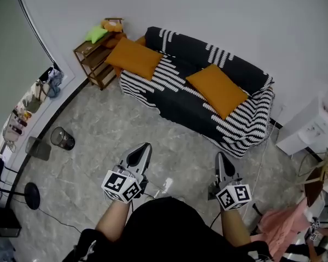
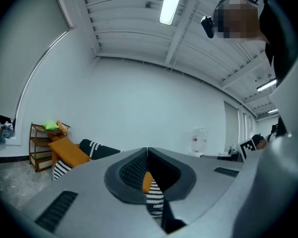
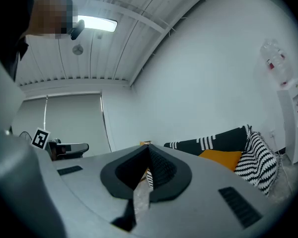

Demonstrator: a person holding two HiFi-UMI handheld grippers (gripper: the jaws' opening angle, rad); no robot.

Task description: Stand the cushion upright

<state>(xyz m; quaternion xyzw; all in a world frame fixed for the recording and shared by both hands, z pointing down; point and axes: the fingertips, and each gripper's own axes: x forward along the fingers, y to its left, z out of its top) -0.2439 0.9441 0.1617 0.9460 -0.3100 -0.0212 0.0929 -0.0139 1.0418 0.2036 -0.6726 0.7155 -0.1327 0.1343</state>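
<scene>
Two orange cushions lie on a black-and-white striped sofa [image 1: 175,100] against the far wall. One cushion [image 1: 134,57] leans at the sofa's left end; the other cushion [image 1: 217,89] lies slanted on the seat toward the right. My left gripper [image 1: 142,153] and right gripper [image 1: 223,162] are held level over the floor, well short of the sofa, both shut and empty. In the left gripper view the left cushion [image 2: 68,151] shows beside the closed jaws. The right gripper view shows the right cushion [image 3: 222,158] on the sofa [image 3: 253,157].
A wooden shelf [image 1: 97,56] with a green item stands left of the sofa. A round bin [image 1: 62,138] and a fan base [image 1: 30,195] sit on the marble floor at left. White cabinets [image 1: 311,127] and pink cloth [image 1: 281,225] are at right. A cable [image 1: 262,165] trails on the floor.
</scene>
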